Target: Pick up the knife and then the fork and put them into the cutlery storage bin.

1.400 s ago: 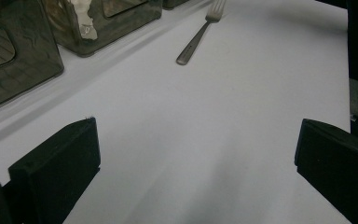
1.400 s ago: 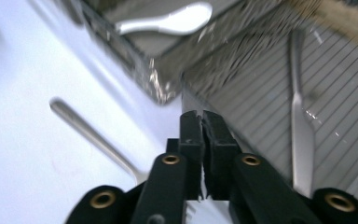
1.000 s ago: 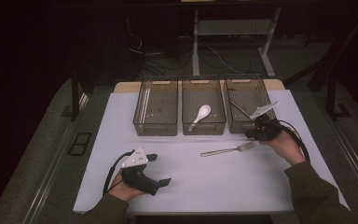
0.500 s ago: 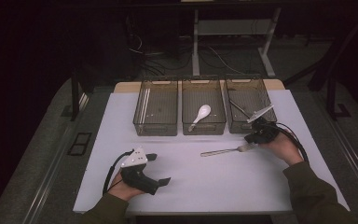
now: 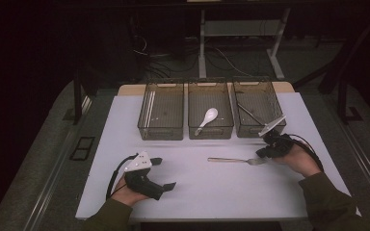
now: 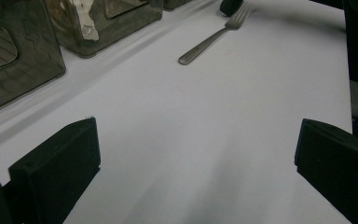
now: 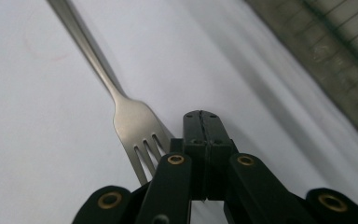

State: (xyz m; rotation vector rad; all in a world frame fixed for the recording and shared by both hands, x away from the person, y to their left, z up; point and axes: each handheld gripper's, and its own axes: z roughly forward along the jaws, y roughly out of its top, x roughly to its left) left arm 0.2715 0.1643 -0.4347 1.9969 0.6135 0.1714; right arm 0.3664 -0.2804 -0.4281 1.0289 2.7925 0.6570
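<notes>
White tabletop (image 5: 197,192) carries our silver metal fork (image 5: 236,160) before three smoky plastic bins (image 5: 210,129), our right gripper (image 5: 265,150) pressed together, empty, beside its tines, the left gripper (image 5: 166,174) spread wide; we judge closed jaws could shove it away.

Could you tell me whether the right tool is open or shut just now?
Shut: in the right gripper view, the right tool has its jaws pressed together beside the fork, not around it.

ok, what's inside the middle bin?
A white spoon lies inside the middle bin, bowl toward the far end. The tinted near wall partly hides the floor behind it, so anything lying there can't be told.
</notes>
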